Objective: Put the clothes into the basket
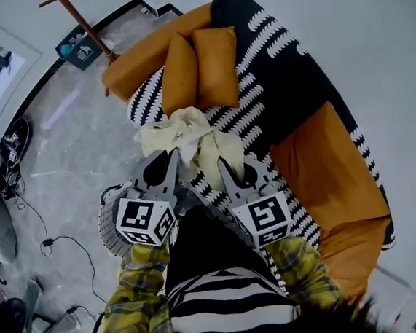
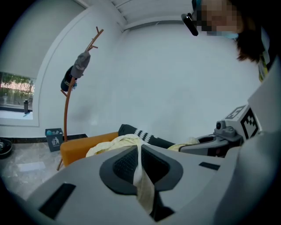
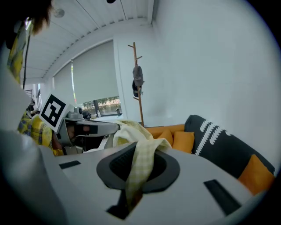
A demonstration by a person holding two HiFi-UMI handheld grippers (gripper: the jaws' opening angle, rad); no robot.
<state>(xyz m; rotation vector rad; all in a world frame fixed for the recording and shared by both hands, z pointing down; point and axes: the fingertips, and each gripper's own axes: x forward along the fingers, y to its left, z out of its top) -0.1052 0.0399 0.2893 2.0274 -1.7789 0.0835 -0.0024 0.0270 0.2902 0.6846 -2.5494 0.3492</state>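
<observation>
Above sofa, head view. Item: garment (image 1: 183, 131), pale cream-yellow, soft, crumpled into a loose bunch. It hangs betw. left gripper (image 1: 172, 162) and right gripper (image 1: 224, 166), over black-and-white throw (image 1: 288, 81) on orange sofa (image 1: 334, 179). Looks held clear of seat, tho' can't be sure from above. Basket (image 1: 108, 226): ribbed rim shows low left, beside left gripper, mostly hidden; nothing of garment seen in it. No other loose clothes in shot.

Left gripper view. Jaws closed tight on a thin cream fold, which runs down thru the pads; rest of garment bunched just beyond tips. Right gripper alongside, to right.

Right gripper view. Jaws pinched on a fold w/ fine yellow-white check; cloth spills over tips toward left gripper. Two orange cushions (image 3: 178, 139) behind.

Status, est.: pick-up done, both claws have hold. Left to do: carry to basket, lower in, let go. Approx. midway.

Handling, est.: light, limp fabric; will sag and trail, so an edge may catch on basket rim.
</observation>
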